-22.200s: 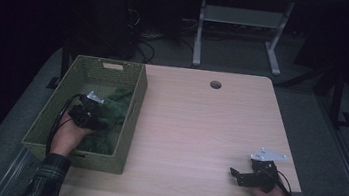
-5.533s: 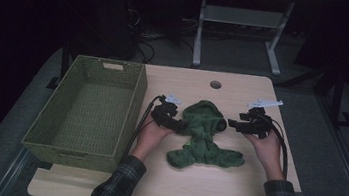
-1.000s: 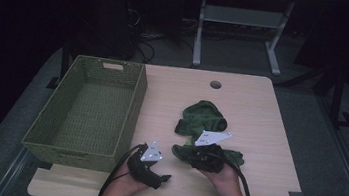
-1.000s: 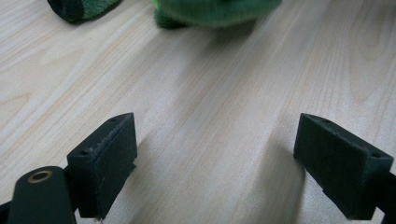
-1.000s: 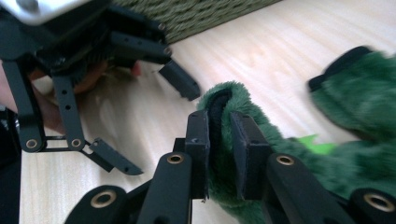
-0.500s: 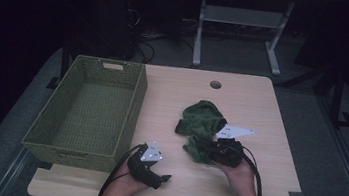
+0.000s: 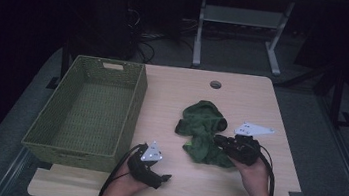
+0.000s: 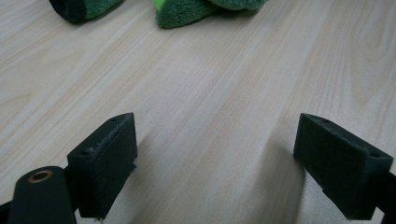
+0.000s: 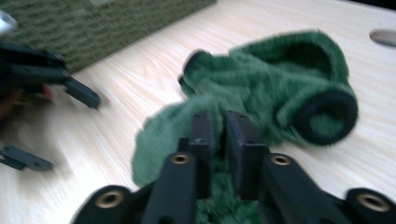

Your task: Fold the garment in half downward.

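A dark green fleece cloth (image 7: 201,129) lies bunched at the middle right of the wooden table (image 7: 243,94). My right gripper (image 7: 217,140) is at the cloth's right edge and is shut on a fold of it. In the right gripper view the jaws (image 9: 219,135) stand nearly together with green pile (image 9: 280,79) pinched between them. Near the front edge my left gripper (image 7: 166,177) rests open. Its pads (image 8: 105,156) are wide apart over bare wood, and the cloth (image 8: 187,11) lies just ahead.
An empty green woven basket (image 7: 133,108) fills the table's left side, and its wall (image 9: 116,23) appears in the right gripper view. A cable hole (image 7: 215,84) sits near the far edge. Cables trail from both grippers off the front edge.
Over the last second my right gripper has moved right and slightly away, pulling the cloth's near part with it. The left gripper has stayed in place, open.
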